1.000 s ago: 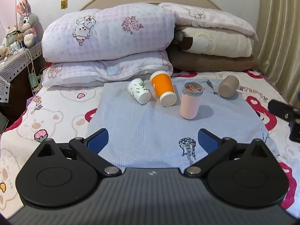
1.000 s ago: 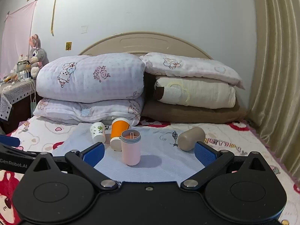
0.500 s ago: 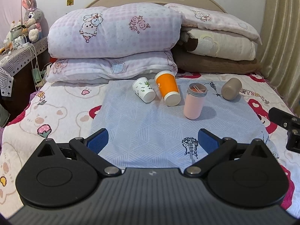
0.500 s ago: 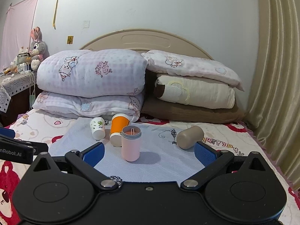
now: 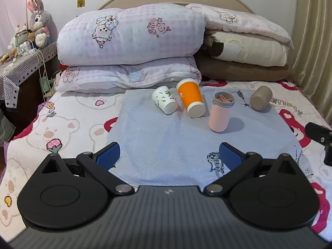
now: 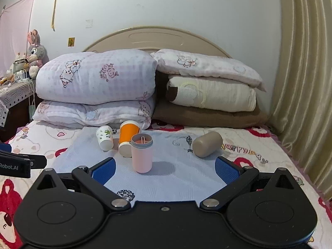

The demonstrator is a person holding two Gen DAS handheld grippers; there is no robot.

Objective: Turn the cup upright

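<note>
Several cups sit on a pale blue cloth (image 5: pixel 166 141) on the bed. A small white cup with green print (image 5: pixel 164 102) (image 6: pixel 105 137) lies on its side. An orange cup (image 5: pixel 191 100) (image 6: pixel 127 138) lies tilted beside it. A pink cup (image 5: pixel 221 112) (image 6: pixel 142 153) stands upright. A beige cup (image 5: pixel 261 101) (image 6: pixel 207 144) lies on its side at the right. My left gripper (image 5: pixel 169 157) is open and empty, well short of the cups. My right gripper (image 6: pixel 165 169) is open and empty, just before the pink cup.
Stacked pillows and folded quilts (image 5: pixel 132 41) fill the head of the bed behind the cups. A side table (image 5: pixel 22 62) with a plush rabbit (image 5: pixel 39 20) stands at the left. Curtains (image 6: pixel 300 83) hang at the right. The other gripper's tip (image 5: pixel 319 134) shows at the right edge.
Both grippers have drawn back and risen a little; the cups look slightly farther and lower in view. The cups have not moved. Both grippers stay open.
</note>
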